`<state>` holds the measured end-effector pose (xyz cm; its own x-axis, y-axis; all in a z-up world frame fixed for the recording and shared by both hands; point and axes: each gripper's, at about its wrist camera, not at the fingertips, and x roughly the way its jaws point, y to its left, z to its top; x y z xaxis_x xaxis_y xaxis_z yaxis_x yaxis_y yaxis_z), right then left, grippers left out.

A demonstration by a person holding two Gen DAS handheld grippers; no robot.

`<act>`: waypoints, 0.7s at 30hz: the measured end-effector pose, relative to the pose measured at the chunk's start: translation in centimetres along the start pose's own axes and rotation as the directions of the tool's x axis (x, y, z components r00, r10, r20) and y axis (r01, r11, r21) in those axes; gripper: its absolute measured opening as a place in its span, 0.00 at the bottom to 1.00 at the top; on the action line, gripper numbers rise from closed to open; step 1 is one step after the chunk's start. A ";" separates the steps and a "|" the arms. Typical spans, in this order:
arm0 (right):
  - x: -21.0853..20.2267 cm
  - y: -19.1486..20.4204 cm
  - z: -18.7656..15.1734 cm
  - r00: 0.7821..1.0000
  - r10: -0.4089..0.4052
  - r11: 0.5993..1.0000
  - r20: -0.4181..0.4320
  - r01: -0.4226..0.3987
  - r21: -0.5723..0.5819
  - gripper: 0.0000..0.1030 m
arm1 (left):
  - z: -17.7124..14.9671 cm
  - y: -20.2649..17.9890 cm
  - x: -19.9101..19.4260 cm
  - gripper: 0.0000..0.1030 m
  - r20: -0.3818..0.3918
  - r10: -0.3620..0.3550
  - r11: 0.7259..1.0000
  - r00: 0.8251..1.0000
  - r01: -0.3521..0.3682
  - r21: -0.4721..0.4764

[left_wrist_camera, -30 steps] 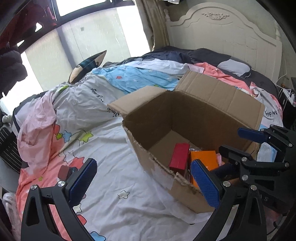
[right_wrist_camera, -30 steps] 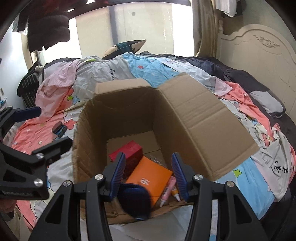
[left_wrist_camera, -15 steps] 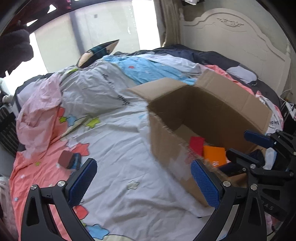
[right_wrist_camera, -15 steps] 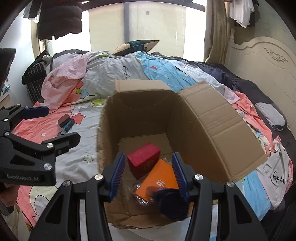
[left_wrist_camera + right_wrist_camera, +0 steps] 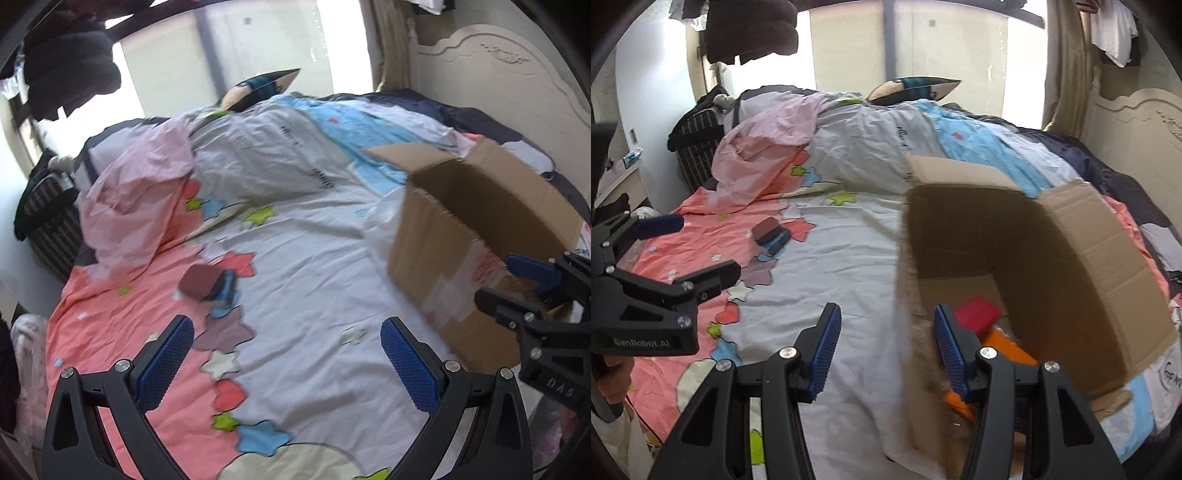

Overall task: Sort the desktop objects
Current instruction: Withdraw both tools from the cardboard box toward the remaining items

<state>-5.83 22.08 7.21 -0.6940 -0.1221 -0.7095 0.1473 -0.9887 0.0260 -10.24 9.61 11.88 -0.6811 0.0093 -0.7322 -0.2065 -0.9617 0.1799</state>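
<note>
A small maroon case lies against a blue item on the pink part of the bedspread. My left gripper hovers open and empty over the sheet, short of that pair. An open cardboard box stands on the bed to the right; inside are a red box and an orange box. My right gripper is open with nothing between its pads, at the box's near left wall. The maroon case and the left gripper also show in the right wrist view.
Crumpled quilts and a pink sheet pile up toward the window. A dark pillow lies behind them, a white headboard at the right. A striped basket stands at the bed's far left. A hand holds the left gripper.
Both grippers swung left, away from the box and toward the maroon case. The dark blue object seen at the right gripper's fingers, then down in the box, is out of view.
</note>
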 end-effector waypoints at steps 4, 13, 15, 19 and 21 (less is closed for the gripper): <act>0.7 2.0 0.0 0.998 -0.053 0.998 0.029 0.054 -0.036 0.64 | -1.4 2.8 0.4 1.00 -0.016 0.024 0.999 1.000 -0.024 -0.040; 2.5 5.4 0.9 0.999 -0.031 0.995 0.014 0.033 -0.099 0.64 | -3.8 8.2 2.2 1.00 -0.069 0.043 0.990 0.997 -0.052 -0.128; 3.3 6.3 1.1 1.000 -0.020 0.994 0.003 0.020 -0.110 0.64 | -4.3 9.0 2.5 1.00 -0.076 0.049 0.990 0.996 -0.059 -0.131; 5.3 7.7 1.6 0.999 0.028 0.994 -0.025 -0.030 -0.107 0.64 | -5.4 10.6 3.1 1.00 -0.097 0.071 0.987 0.993 -0.084 -0.136; 6.3 8.4 1.9 0.998 0.047 0.993 -0.036 -0.051 -0.102 0.64 | -6.0 11.4 3.5 1.00 -0.112 0.078 0.985 0.991 -0.094 -0.143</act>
<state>-10.27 12.89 4.30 -0.6602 -0.1654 -0.7326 0.2535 -0.9673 -0.0100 -10.79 -2.97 7.39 -0.6124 -0.0965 -0.7847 -0.0394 -0.9876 0.1522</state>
